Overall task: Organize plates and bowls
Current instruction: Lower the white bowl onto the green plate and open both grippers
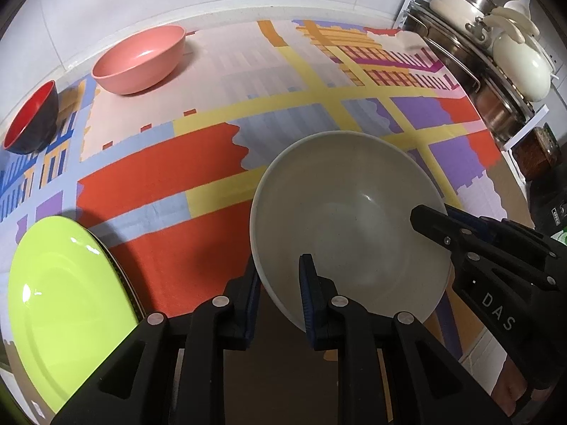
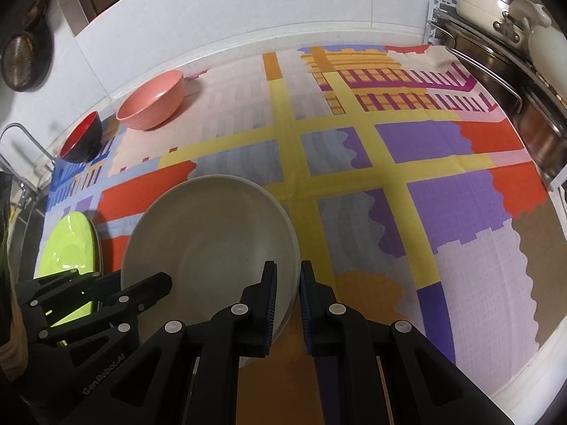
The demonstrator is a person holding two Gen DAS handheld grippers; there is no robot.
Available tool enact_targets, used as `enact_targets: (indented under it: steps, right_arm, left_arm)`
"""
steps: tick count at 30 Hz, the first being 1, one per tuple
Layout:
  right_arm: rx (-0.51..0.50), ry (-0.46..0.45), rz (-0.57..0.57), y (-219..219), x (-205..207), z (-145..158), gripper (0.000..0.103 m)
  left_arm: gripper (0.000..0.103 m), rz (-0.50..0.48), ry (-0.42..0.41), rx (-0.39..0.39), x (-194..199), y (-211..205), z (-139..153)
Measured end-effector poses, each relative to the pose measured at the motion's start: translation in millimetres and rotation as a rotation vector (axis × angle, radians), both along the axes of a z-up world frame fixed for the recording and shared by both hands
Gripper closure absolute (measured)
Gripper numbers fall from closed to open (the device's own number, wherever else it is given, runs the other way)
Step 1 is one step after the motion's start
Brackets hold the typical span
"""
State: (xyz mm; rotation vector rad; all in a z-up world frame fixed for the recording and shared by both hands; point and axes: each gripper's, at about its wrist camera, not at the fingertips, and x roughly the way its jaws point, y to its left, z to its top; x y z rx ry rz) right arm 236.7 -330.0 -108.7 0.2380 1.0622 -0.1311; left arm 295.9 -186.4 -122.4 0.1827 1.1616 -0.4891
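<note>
Two grippers, left (image 1: 280, 279) and right (image 2: 287, 283), clamp their jaws on the empty grey bowl's (image 1: 340, 212) rim; the green plate (image 1: 63, 283) beside it is cut off.

Bright overhead light, glare on green plate (image 1: 67, 294), soft shadows — fisheye bending, dark corners
</note>
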Motion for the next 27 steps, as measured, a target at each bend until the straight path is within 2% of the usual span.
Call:
enact_targets:
  steps: [14, 16, 19, 25, 27]
  right_arm:
    - [0.008, -0.004, -0.003, -0.2, -1.7, -1.0, 0.089]
    - [0.009, -0.007, -0.012, -0.3, -1.9, -0.2, 0.085]
    - [-0.009, -0.033, -0.028, -1.1, -3.9, 5.6, 0.073]
    - [-0.040, -0.095, -0.024, 3.7, -0.9, 27.0, 0.073]
    - [-0.041, -0.123, -0.015, 8.5, 3.5, 35.1, 0.073]
  left_arm:
    - [0.077, -0.006, -0.024, 0.005, -0.4, -0.1, 1.1]
    - [0.069, -0.003, -0.042, 0.011, -0.2, 1.2, 3.6]
    - [0.065, 0.000, -0.084, 0.024, -0.9, 4.7, 10.9]
    - [0.046, 0.018, -0.163, 0.019, -0.2, 20.3, 34.4]
    - [0.044, 0.027, -0.184, 0.013, 1.6, 27.1, 42.9]
